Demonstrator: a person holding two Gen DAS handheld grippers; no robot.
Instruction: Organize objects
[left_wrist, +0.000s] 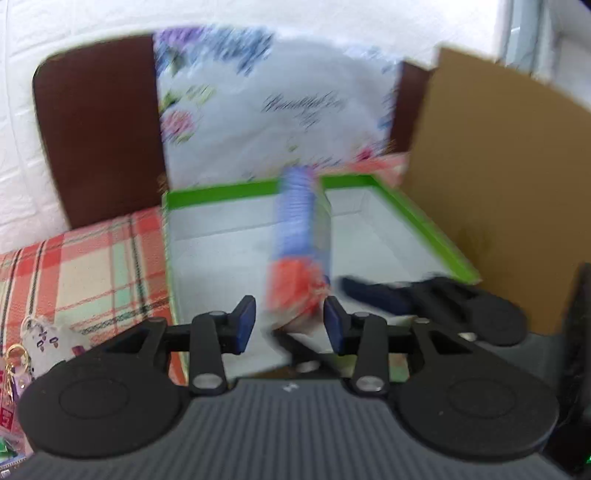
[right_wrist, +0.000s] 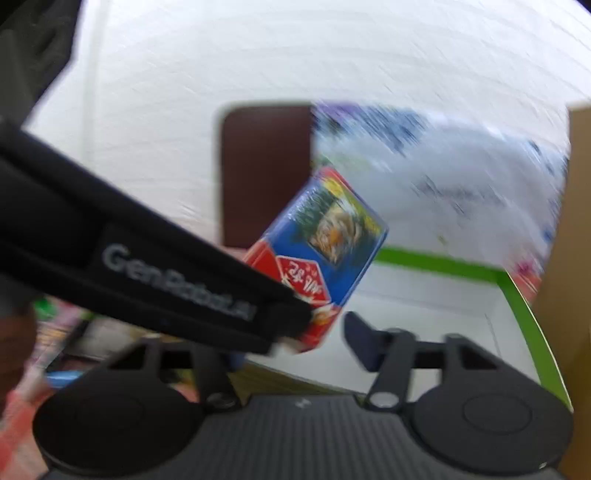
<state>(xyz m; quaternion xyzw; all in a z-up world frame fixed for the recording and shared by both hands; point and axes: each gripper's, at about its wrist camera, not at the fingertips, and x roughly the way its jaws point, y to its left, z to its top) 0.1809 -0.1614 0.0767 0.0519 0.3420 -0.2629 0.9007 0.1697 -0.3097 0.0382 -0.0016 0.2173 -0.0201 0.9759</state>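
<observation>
Left claw (left_wrist: 291, 325) grips the red end of a blue-and-red snack packet (left_wrist: 301, 240), tilted above the green-rimmed white box (left_wrist: 424, 218). Right claw (right_wrist: 291, 343) open just beside it, holding nothing; both views blurred.

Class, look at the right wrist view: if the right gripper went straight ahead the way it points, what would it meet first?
Most likely the blue and red box, tilted just ahead of the right gripper and held by the left gripper; depth is blurred. Behind it lies the green-rimmed tray.
</observation>
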